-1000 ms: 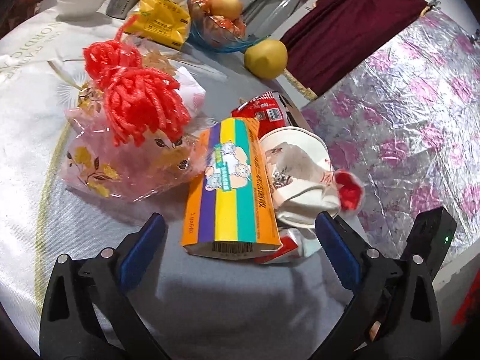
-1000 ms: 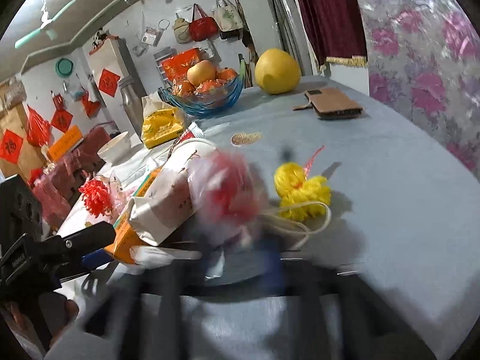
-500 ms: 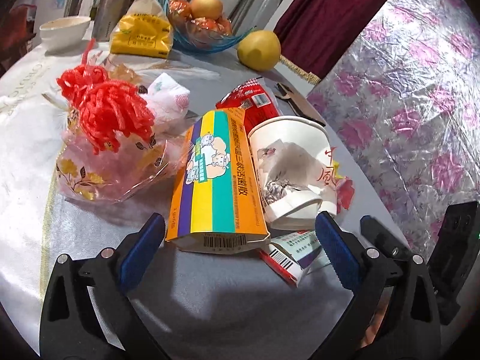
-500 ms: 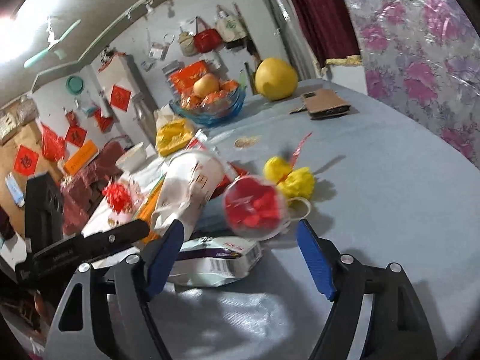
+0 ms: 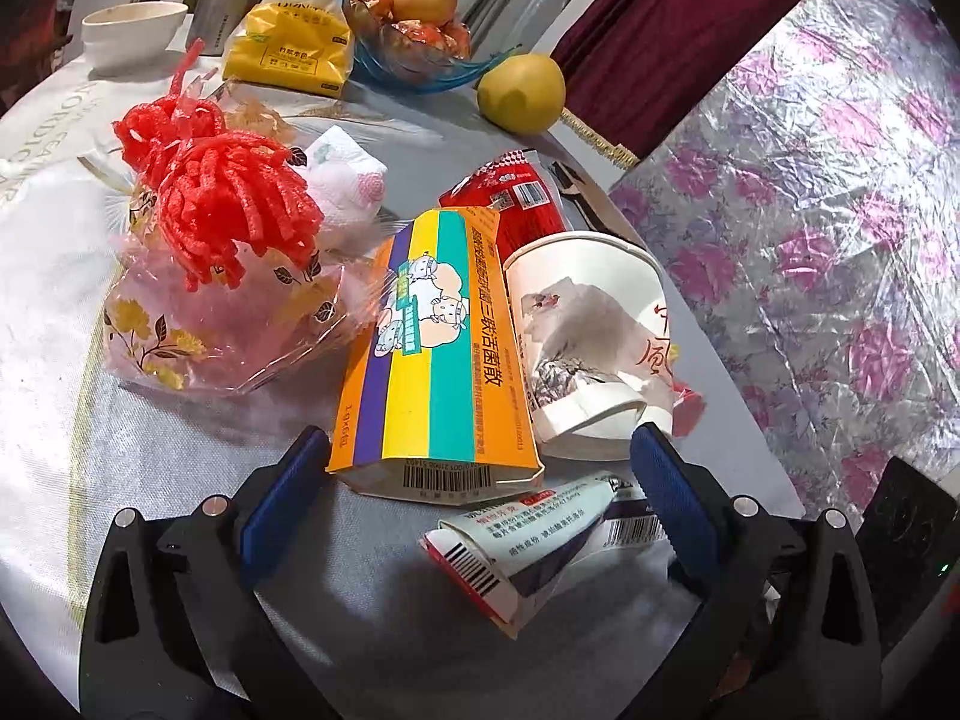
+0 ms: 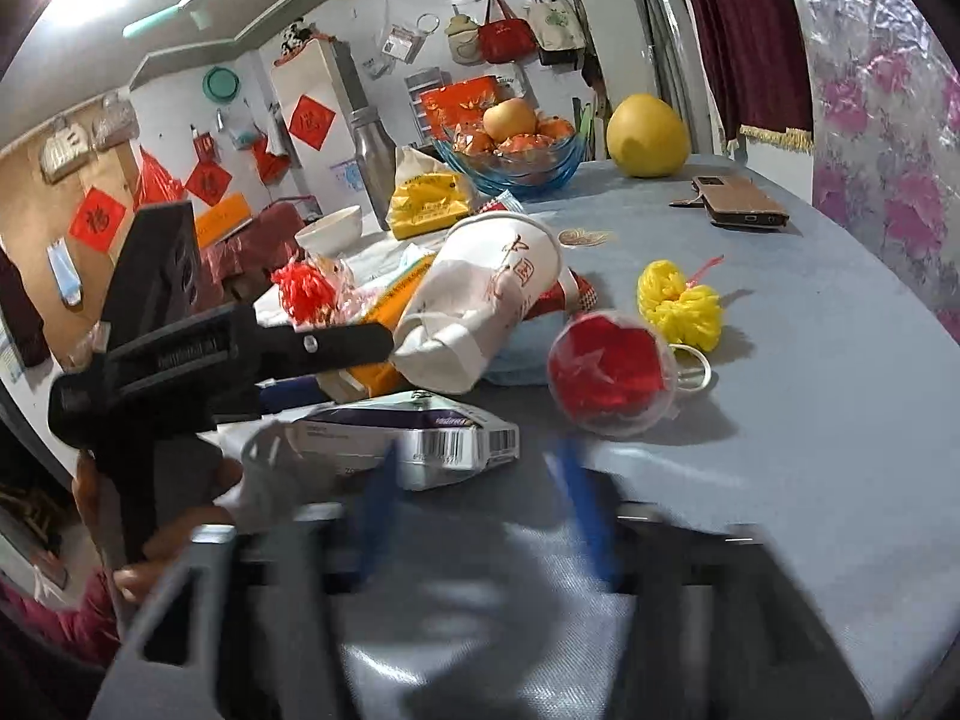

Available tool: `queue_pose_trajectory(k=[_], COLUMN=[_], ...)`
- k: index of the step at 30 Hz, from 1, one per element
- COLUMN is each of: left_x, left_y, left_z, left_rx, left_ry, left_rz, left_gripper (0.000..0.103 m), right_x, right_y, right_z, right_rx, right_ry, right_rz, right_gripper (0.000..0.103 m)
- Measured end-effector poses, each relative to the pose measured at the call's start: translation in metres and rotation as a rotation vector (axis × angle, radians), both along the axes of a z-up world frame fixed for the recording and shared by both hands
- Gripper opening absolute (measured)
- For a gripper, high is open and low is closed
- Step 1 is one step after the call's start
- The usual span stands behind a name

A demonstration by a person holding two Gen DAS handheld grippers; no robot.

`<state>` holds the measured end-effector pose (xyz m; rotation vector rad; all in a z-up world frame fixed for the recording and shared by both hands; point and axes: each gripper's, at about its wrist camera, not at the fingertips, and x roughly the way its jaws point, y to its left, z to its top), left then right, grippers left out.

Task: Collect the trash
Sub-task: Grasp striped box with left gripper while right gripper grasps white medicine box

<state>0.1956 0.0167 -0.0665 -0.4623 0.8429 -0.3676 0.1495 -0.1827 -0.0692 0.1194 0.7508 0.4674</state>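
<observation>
Both grippers empty: left gripper [image 5: 480, 480] gapes wide, right gripper [image 6: 480, 486] closing slightly, so I'd square up on the striped orange cardboard box [image 5: 435, 354] before squeezing.

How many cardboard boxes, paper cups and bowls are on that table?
Cardboard boxes: 2 (striped box, white box)
Paper cups: 1 (paper cup)
Bowls: 2 (white bowl, blue glass bowl)
Total: 5
</observation>
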Motion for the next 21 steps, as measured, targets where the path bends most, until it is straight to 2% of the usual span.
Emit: queue_pose_trajectory(k=[3, 6, 7, 8, 9, 13, 18, 20, 21], left_x=[0.000, 0.000, 0.000, 0.000, 0.000, 0.000, -0.001, -0.002, -0.002], left_y=[0.001, 0.001, 0.001, 0.001, 0.001, 0.001, -0.001, -0.003, -0.005], left_z=[0.000, 0.000, 0.000, 0.000, 0.000, -0.001, 0.001, 0.002, 0.002], left_rx=[-0.003, -0.004, -0.004, -0.004, -0.004, -0.006, 0.016, 0.036, 0.052], left_ry=[0.000, 0.000, 0.000, 0.000, 0.000, 0.000, 0.000, -0.002, -0.002], left_rz=[-0.001, 0.000, -0.001, -0.001, -0.001, -0.001, -0.005, -0.006, -0.006], left_gripper=[0.096, 0.096, 0.096, 0.096, 0.096, 0.096, 0.096, 0.096, 0.096], right_x=[0.011, 0.025, 0.025, 0.022, 0.018, -0.009, -0.023, -0.023, -0.022], right_y=[0.008, 0.017, 0.019, 0.021, 0.022, 0.008, -0.035, -0.046, -0.050], right_z=[-0.002, -0.011, -0.012, -0.014, -0.014, -0.010, -0.004, -0.005, -0.005], right_rx=[0.007, 0.031, 0.046, 0.046, 0.054, -0.022, -0.041, -0.048, -0.023], right_ry=[0.014, 0.067, 0.075, 0.080, 0.085, 0.028, 0.016, 0.020, 0.024], right_rz=[0.017, 0.030, 0.049, 0.070, 0.102, 0.054, -0.084, -0.127, -0.121], right_gripper=[0.085, 0.084, 0.077, 0.043, 0.034, 0.034, 0.034, 0.039, 0.046])
